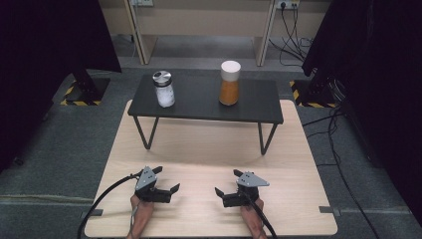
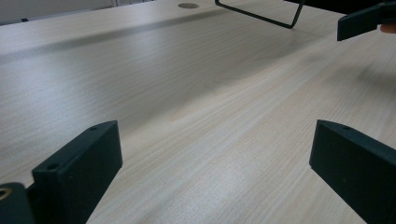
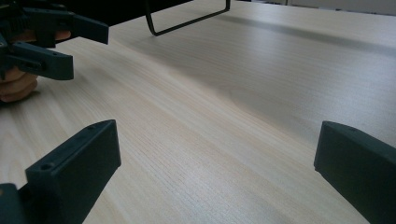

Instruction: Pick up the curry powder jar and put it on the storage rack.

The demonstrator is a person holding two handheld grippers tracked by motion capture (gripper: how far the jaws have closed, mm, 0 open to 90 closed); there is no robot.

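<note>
Desk (image 1: 209, 149) of pale wood occupies the centre of the high view, and I hold one hand-held gripper in each hand at its near edge, low in the frame. My left hand-held gripper (image 1: 167, 180) sits lower left of centre with jaws spread wide and nothing between them; its own view confirms bare wood grain between the two black jaws (image 2: 212, 154). My right hand-held gripper (image 1: 229, 182) sits lower right of centre, likewise wide open and holding nothing, as its own view shows (image 3: 215, 158). The two point inward toward each other, near but apart. A low black stand (image 1: 204, 102) on thin wire legs rests on the far half of the desk, in the upper middle of the frame. On it, a clear jar with a metal lid and white contents (image 1: 163, 88) stands upright at the left, and a jar with a white cap and orange contents (image 1: 229, 82) stands upright at the right, well apart.
</note>
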